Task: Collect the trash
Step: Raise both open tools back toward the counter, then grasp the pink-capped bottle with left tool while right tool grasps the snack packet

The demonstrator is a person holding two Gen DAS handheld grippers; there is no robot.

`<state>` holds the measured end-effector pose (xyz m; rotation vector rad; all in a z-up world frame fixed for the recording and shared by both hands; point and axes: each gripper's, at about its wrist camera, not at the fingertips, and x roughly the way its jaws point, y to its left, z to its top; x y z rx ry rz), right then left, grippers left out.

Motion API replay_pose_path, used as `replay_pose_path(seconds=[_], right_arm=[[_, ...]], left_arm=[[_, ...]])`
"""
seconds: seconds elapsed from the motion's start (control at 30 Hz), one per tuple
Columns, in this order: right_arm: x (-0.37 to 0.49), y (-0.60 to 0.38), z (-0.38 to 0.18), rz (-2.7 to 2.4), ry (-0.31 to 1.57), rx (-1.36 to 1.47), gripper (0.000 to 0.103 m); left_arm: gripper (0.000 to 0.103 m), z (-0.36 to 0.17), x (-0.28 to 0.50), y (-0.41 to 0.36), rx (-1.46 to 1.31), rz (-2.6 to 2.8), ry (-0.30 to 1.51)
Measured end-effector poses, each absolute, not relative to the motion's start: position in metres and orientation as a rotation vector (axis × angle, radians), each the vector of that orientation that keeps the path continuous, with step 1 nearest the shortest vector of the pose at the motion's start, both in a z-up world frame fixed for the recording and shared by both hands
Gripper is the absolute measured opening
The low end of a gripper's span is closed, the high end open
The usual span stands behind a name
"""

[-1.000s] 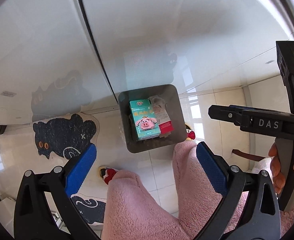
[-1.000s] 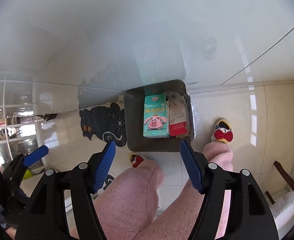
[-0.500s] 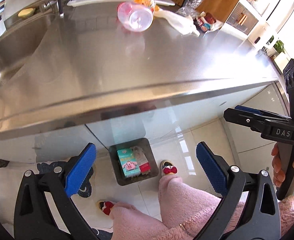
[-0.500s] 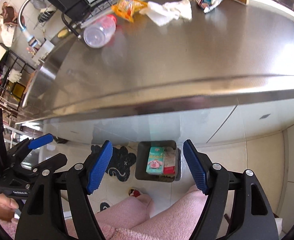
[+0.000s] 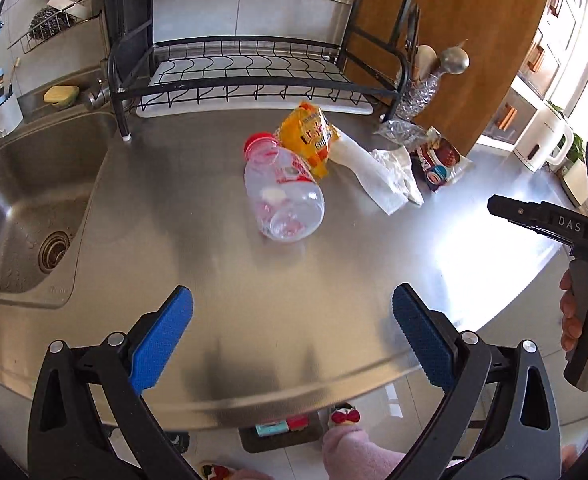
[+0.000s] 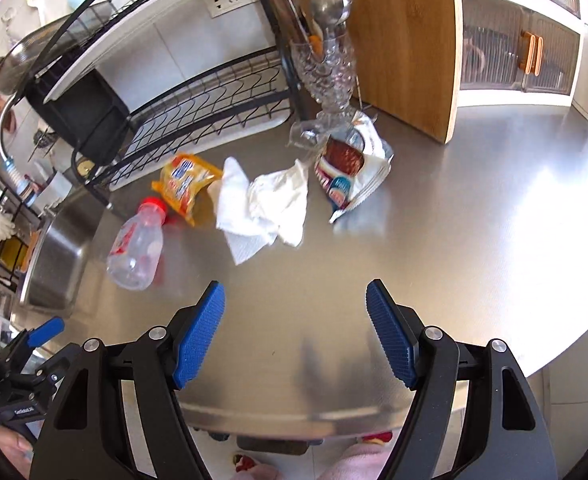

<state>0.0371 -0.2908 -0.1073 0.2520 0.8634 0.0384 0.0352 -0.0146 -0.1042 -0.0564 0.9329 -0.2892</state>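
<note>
Trash lies on the steel counter (image 5: 214, 300): a clear plastic bottle (image 5: 284, 194) with a red cap on its side, a yellow snack bag (image 5: 307, 136), crumpled white paper towels (image 5: 385, 174) and a red-and-white wrapper (image 5: 441, 158). The same bottle (image 6: 136, 246), yellow bag (image 6: 184, 182), towels (image 6: 268, 204) and wrapper (image 6: 347, 168) show in the right wrist view. My left gripper (image 5: 292, 340) is open and empty above the counter's near edge. My right gripper (image 6: 295, 336) is open and empty, short of the towels. A bin (image 5: 280, 434) with boxes stands on the floor below.
A steel sink (image 5: 26, 208) is at the left. A black dish rack (image 5: 250, 68) stands at the back. A glass holder with utensils (image 6: 327, 68) and a wooden board (image 6: 409, 40) stand at the back right. A white kettle (image 5: 543, 142) is at the far right.
Both grippers have swung up from looking down at the floor bin to facing the counter top. The trash on the counter now fills both views. Both stay open.
</note>
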Motion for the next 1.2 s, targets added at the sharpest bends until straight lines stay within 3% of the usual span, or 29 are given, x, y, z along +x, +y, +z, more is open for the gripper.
replay_pose_path(seconds=[0.67,0.7,0.73,0.8,0.83,1.1,1.2], right_arm=[[0.144,-0.343,-0.134,-0.042,0.906,0.265,0.073],[0.147,-0.343,-0.137,-0.041,0.913,0.26,0.07],[0.149,-0.343,-0.14,-0.039,0.923,0.256,0.056],[0.152,-0.342,-0.146,-0.021,0.952,0.254,0.035],[0.152,-0.341,-0.148,-0.014,0.959,0.254,0.028],[0.132,-0.336,-0.147,0.012,0.943,0.246,0.008],[0.118,-0.332,-0.141,0.017,0.925,0.24,0.006]], left_arm=[[0.094,-0.134,0.135,-0.029,-0.077,-0.192,0.977],[0.091,-0.136,0.137,-0.03,-0.083,-0.204,0.982],[0.087,-0.138,0.139,-0.03,-0.087,-0.214,0.991],[0.063,-0.143,0.141,-0.03,-0.096,-0.232,1.009],[0.06,-0.145,0.141,-0.029,-0.097,-0.231,1.016],[0.058,-0.141,0.125,-0.027,-0.066,-0.222,0.987],[0.057,-0.135,0.115,-0.027,-0.043,-0.223,0.967]])
